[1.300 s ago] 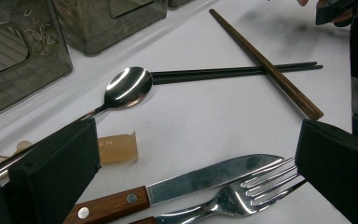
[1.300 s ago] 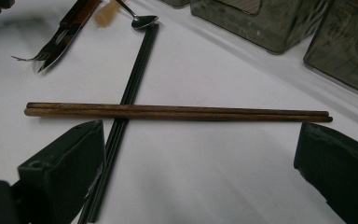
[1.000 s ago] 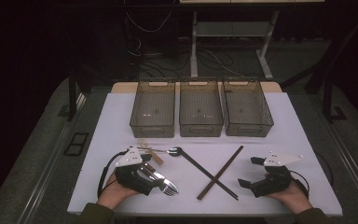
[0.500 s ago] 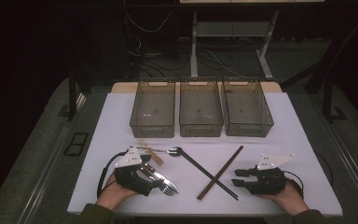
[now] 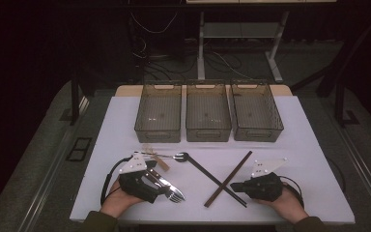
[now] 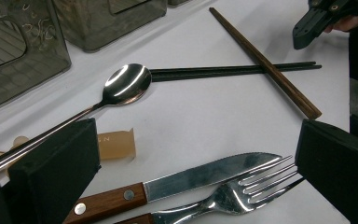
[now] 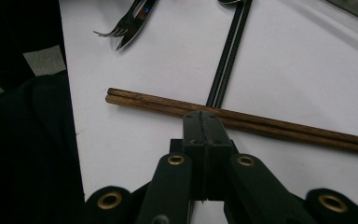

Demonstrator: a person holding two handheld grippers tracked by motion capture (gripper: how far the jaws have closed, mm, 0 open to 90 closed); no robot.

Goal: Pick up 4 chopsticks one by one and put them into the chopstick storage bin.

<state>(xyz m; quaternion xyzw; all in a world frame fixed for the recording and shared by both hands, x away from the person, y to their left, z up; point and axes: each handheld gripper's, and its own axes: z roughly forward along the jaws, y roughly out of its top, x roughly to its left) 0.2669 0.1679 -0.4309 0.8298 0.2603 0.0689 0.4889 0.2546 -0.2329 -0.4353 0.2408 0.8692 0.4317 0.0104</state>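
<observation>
Nearest the person, the right gripper (image 5: 235,186), jaws just closed together on nothing, points at nine o'clock toward crossed brown chopsticks (image 5: 228,179) and black chopsticks (image 5: 211,177). Left gripper (image 5: 170,189) gapes wide over the fork (image 6: 242,193) and knife (image 6: 182,179). At twelve o'clock stand three bins (image 5: 208,115).

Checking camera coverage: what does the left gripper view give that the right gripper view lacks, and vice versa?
Left gripper view adds: the spoon bowl in full, the knife with its wooden handle, a beige tag, the left gripper open wide.
Right gripper view adds: the right gripper close up, jaws just closed pad to pad, nothing between, tips at the brown chopsticks.
Shared: brown chopsticks, black chopsticks, fork, white table.
</observation>
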